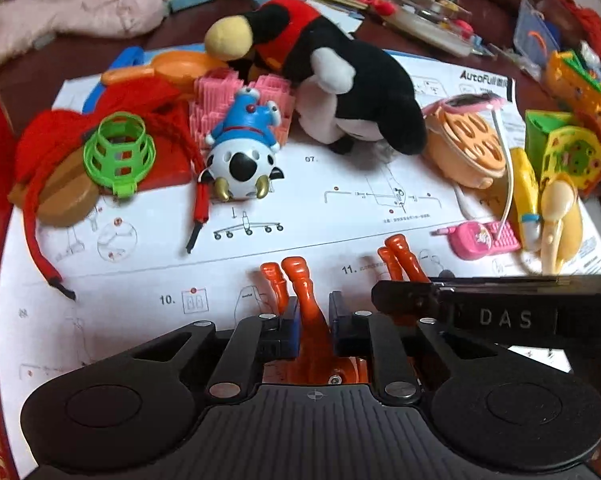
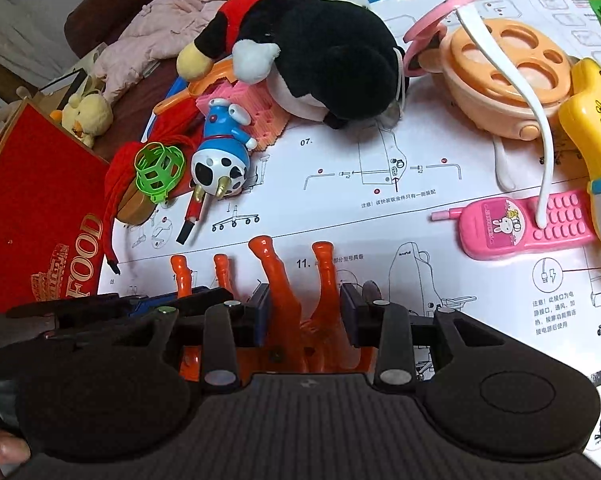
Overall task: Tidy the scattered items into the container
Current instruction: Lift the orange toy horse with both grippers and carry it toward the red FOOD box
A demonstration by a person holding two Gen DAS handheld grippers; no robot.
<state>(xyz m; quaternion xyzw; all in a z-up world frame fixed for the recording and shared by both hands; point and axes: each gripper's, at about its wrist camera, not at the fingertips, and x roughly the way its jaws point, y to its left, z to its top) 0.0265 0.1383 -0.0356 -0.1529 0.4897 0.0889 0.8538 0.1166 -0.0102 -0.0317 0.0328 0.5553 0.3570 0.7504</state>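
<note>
Both tongs grip one orange plastic toy animal (image 2: 300,308) lying upturned on the white instruction sheet (image 2: 340,216) over the tabletop. Left tongs (image 1: 312,328) are clamped on one leg (image 1: 304,296); right tongs (image 2: 305,312) pinch a pair of legs. All four legs point away from the cameras, toward a black plush toy (image 2: 320,52). Its body runs crosswise between the two tongs. At left stands a red cardboard box (image 2: 36,200).

The orange toy's (image 2: 300,312) body lies mostly hidden beneath both gripper housings.
</note>
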